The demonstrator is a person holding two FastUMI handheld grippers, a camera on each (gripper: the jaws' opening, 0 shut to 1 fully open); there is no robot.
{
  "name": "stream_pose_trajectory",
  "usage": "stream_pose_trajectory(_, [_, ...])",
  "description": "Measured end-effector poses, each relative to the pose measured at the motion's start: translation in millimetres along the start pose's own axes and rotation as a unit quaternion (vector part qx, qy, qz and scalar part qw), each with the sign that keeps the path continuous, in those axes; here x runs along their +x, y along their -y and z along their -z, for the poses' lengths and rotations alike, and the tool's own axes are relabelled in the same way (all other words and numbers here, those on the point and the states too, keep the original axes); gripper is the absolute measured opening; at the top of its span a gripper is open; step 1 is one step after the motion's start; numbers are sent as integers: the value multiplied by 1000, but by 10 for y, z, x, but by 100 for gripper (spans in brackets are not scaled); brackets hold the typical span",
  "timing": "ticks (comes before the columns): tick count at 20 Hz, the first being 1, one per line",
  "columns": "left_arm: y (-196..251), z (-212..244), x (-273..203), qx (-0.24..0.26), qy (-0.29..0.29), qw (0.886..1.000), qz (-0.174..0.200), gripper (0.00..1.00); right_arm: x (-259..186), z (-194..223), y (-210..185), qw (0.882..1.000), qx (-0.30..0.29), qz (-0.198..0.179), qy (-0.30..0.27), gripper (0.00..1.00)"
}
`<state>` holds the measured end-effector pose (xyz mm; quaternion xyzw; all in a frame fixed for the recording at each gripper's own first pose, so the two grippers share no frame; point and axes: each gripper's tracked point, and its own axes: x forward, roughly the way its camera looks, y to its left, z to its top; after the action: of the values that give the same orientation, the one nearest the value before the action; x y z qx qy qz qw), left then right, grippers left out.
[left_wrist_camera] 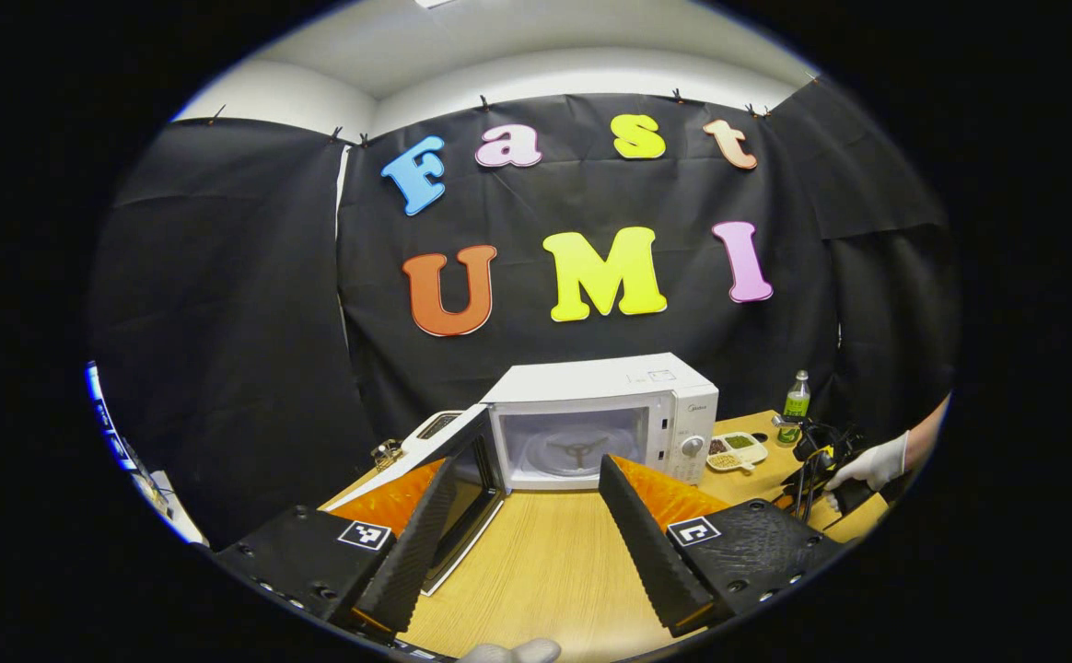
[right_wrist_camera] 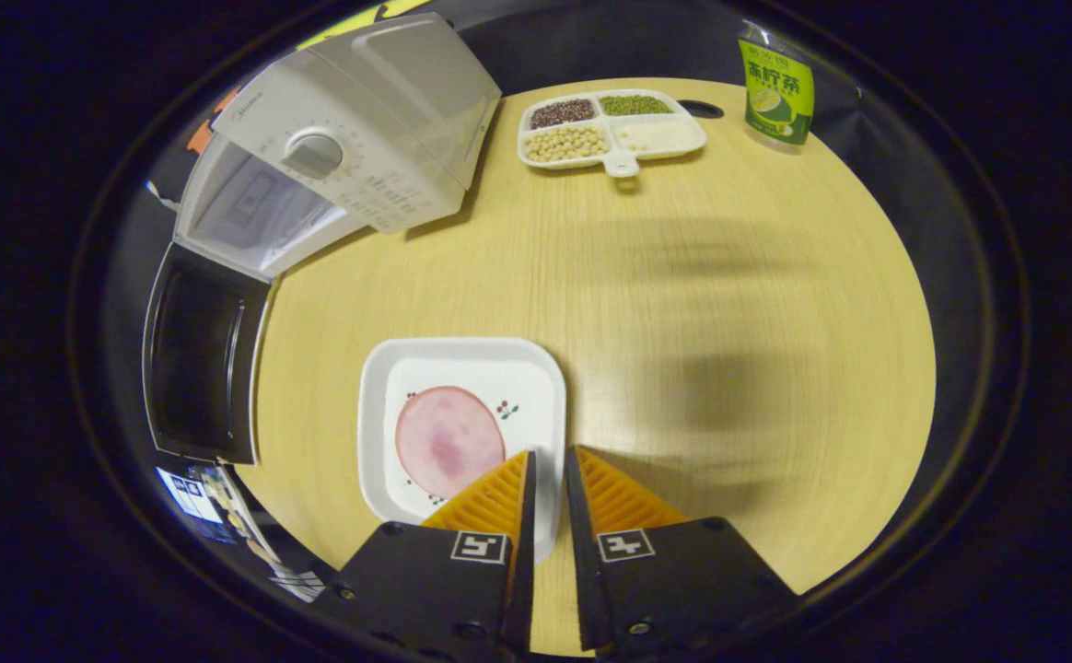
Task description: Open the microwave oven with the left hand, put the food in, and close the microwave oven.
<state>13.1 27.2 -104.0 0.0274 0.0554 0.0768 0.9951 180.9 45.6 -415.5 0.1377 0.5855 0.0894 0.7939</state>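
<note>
White plate (right_wrist_camera: 462, 433) edge pinched by right tongs (right_wrist_camera: 550, 460); microwave (left_wrist_camera: 591, 419) stands open

One microwave (right_wrist_camera: 333, 166), one plate (right_wrist_camera: 462, 433), one divided tray (right_wrist_camera: 611, 138), one bottle (right_wrist_camera: 777, 87), two grippers (left_wrist_camera: 527, 479) (right_wrist_camera: 550, 470).

White microwave oven (left_wrist_camera: 605, 419) at table's far side, upright, door (left_wrist_camera: 462, 488) swung wide open leftward (dark window panel), cavity lit and bare. Food: round pink slice (right_wrist_camera: 448, 440) lying flat on square white plate (right_wrist_camera: 379, 405), on tabletop near open door.
</note>
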Motion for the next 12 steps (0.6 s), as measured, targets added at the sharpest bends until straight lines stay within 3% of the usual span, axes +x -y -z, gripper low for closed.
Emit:
stream_pose_trajectory(2, [-29,46,-8,-6,-4,1000,-3,93,7,-24,29,1000,19,0,-10,0])
stream_pose_trajectory(3, [-43,55,-18,-10,-4,1000,-4,93,19,-18,24,1000,24,-5,-14,6])
stream_pose_trajectory(8, [-80,117,-22,-19,-8,1000,-4,93,0,-18,21,999,37,-28,-16,4])
stream_pose_trajectory(12, [-161,127,-62,-17,-11,1000,-5,93,-52,-18,-111,994,69,-87,13,4])
